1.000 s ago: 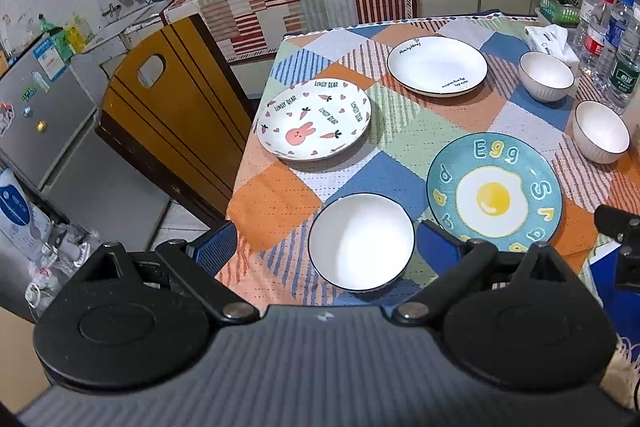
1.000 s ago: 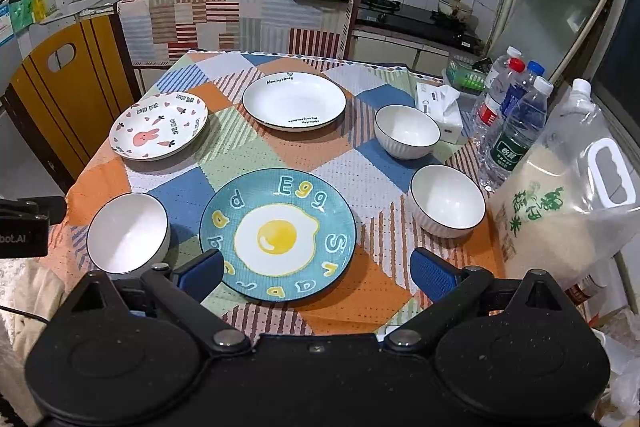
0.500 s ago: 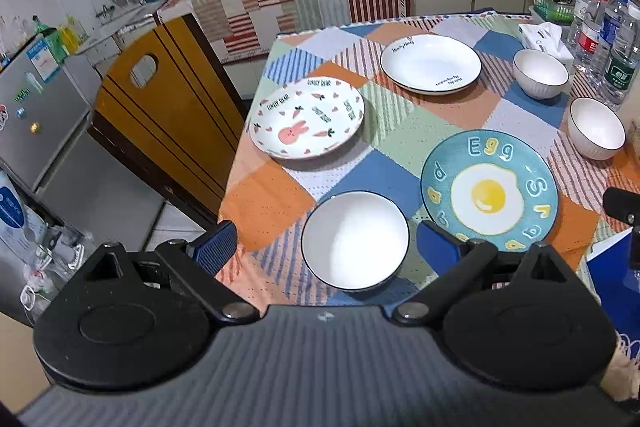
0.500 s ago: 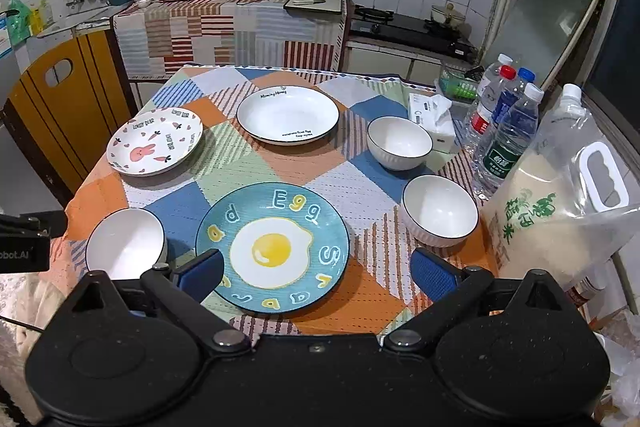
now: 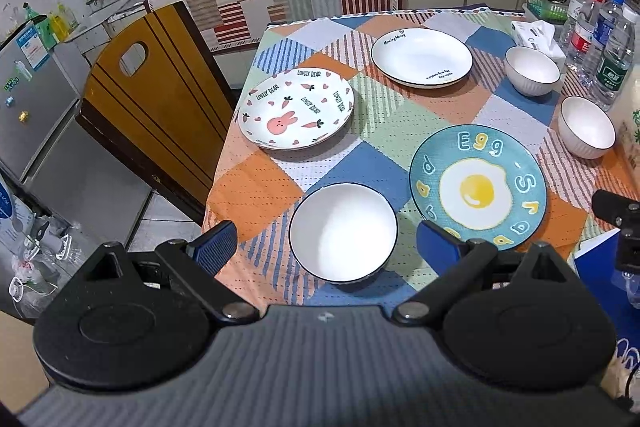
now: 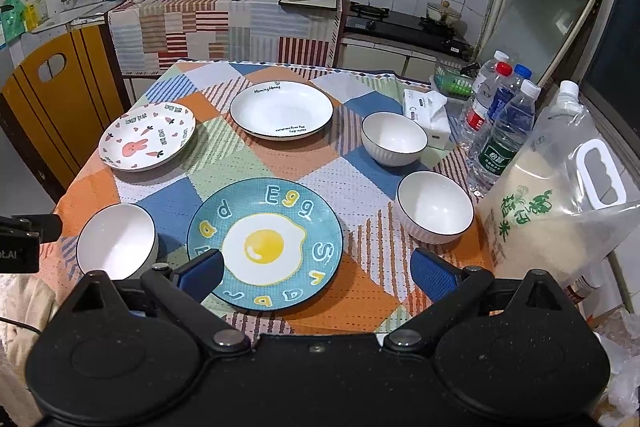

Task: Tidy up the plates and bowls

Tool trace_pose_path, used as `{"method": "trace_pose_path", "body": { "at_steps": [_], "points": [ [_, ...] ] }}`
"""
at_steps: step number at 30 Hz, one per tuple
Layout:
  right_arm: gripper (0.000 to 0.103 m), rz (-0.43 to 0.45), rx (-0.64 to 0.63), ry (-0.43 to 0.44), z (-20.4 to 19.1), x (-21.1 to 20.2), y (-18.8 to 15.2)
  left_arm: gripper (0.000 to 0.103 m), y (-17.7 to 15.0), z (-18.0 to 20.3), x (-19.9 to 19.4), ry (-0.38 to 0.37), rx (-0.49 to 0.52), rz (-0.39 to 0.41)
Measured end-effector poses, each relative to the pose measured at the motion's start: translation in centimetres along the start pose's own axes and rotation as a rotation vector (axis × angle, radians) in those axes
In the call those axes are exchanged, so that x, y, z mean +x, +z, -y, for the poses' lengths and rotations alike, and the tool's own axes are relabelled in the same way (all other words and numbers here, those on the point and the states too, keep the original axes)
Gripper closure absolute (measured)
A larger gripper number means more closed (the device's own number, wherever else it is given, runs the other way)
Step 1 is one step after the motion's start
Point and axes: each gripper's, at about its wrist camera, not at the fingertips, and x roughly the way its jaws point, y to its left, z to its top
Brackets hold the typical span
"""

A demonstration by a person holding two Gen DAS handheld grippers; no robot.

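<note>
On the patchwork tablecloth (image 5: 384, 115) lie a blue egg plate (image 5: 478, 187) (image 6: 265, 242), a rabbit plate (image 5: 296, 109) (image 6: 147, 135) and a white plate (image 5: 422, 57) (image 6: 281, 110). Three white bowls stand there: one near the front left (image 5: 343, 238) (image 6: 116, 246), two at the right (image 6: 435, 207) (image 6: 394, 138). My left gripper (image 5: 326, 247) is open, held above and just short of the front-left bowl. My right gripper (image 6: 318, 273) is open above the near edge of the egg plate. Both are empty.
Water bottles (image 6: 502, 131), a tissue box (image 6: 426, 115) and a large rice jug (image 6: 560, 203) crowd the table's right edge. A wooden chair (image 5: 152, 99) stands at the table's left. A counter with cookers (image 6: 224, 11) runs behind.
Both grippers have drawn back and up a little, so the table appears slightly farther. Nothing on the table has moved.
</note>
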Motion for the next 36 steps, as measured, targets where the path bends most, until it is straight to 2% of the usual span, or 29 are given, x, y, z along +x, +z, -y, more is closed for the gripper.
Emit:
{"method": "trace_pose_path", "body": {
  "at_steps": [17, 23, 25, 28, 33, 35, 36],
  "points": [
    [0.002, 0.009, -0.019, 0.012, 0.0, 0.3, 0.1, 0.007, 0.5, -0.1, 0.7, -0.048, -0.006, -0.034],
    [0.002, 0.171, -0.12, 0.068, 1.2, 0.8, 0.3, 0.009, 2.6, 0.2, 2.3, -0.092, 0.029, -0.029],
    [0.002, 0.195, -0.159, 0.119, 2.0, 2.1, 0.1, 0.009, 3.1, 0.5, 3.2, -0.101, 0.043, -0.018],
    [0.002, 0.232, -0.179, 0.198, 3.1, 4.4, -0.7, 0.009, 3.5, 1.5, 4.9, -0.134, 0.124, -0.005],
    [0.003, 0.122, -0.043, 0.316, 5.5, 10.6, -2.3, 0.009, 3.9, 3.2, 9.2, -0.217, 0.186, -0.045],
    [0.013, 0.079, 0.013, 0.35, 6.0, 12.9, -3.5, 0.009, 4.2, 4.0, 11.4, -0.24, 0.199, -0.06],
    [0.015, 0.056, 0.045, 0.358, 6.3, 14.0, -3.9, 0.009, 4.3, 4.2, 12.5, -0.248, 0.207, -0.066]
  ]
}}
